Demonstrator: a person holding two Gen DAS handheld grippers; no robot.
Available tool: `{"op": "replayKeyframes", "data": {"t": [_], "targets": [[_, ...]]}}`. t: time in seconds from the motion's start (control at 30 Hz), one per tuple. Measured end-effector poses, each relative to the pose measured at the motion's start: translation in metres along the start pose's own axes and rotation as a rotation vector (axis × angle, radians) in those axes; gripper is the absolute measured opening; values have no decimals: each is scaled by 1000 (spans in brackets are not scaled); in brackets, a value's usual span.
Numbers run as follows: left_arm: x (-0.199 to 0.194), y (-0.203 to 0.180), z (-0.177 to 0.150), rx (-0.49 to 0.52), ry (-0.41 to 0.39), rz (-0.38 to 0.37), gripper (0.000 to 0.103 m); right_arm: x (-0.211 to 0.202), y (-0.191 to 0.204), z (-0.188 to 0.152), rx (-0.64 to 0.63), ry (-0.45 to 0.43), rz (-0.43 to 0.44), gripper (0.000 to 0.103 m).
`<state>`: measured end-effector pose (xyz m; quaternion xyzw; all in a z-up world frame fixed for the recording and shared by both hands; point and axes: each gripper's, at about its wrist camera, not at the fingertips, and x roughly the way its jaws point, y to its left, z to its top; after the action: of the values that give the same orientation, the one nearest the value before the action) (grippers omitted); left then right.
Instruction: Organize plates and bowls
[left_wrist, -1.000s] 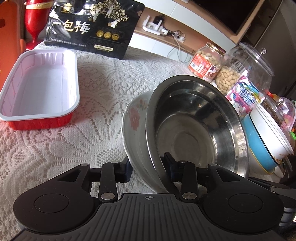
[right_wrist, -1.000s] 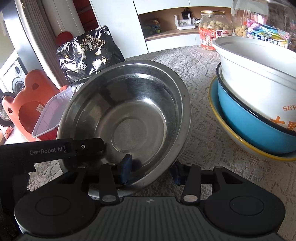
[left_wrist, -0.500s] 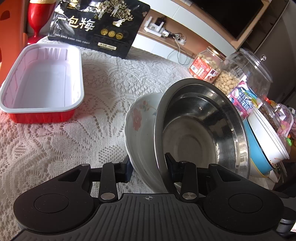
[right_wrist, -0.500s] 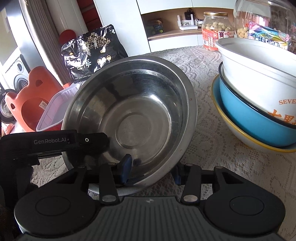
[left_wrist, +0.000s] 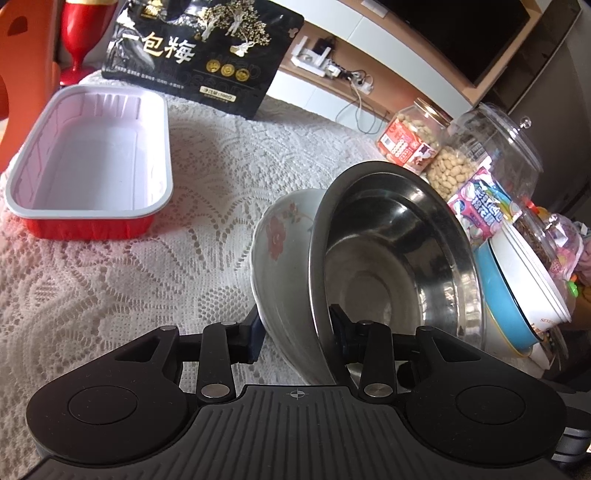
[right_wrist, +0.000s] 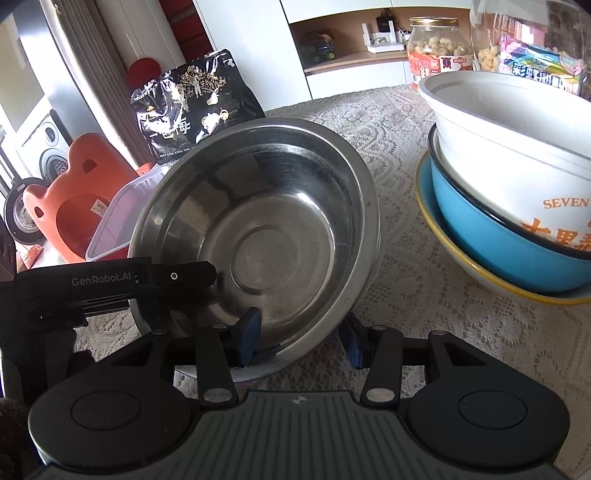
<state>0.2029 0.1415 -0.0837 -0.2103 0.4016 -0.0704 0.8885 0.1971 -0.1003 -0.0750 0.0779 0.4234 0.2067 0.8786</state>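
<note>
On the left of the lace-covered counter (left_wrist: 110, 295) sits an empty red tray (left_wrist: 92, 166). At centre, the left gripper (left_wrist: 295, 332) pinches the near rims of a floral bowl (left_wrist: 277, 251) and the steel bowl (left_wrist: 399, 266) nested in it. The pair has tipped steeper and drifted toward the stack over the last second. The right gripper (right_wrist: 299, 336) straddles the steel rim, spread and not gripping. Right: the stacked blue and white bowls (right_wrist: 517, 184), the likely destination.
</note>
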Motion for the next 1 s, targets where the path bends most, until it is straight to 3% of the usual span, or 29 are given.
{"op": "replayKeyframes", "data": {"t": [0.13, 0.33, 0.5, 0.6, 0.77, 1.0], "targets": [[-16, -11, 1, -19, -25, 57, 45, -24, -2, 2, -69, -82, -32, 48], [-52, -33, 11, -6, -143, 170, 45, -82, -26, 20, -110, -220, -41, 48], [-65, -64, 23, -14, -164, 95, 45, -124, -68, 40, -74, -247, 7, 49], [-62, -96, 25, 22, -161, 32, 45, -145, -86, 45, -85, -285, -16, 50], [-46, -153, 24, 105, -108, -43, 45, -166, -121, 54, -33, -271, 46, 50], [-18, -202, 17, 231, -77, 39, 45, -150, -151, 52, 1, -266, -97, 50]]}}
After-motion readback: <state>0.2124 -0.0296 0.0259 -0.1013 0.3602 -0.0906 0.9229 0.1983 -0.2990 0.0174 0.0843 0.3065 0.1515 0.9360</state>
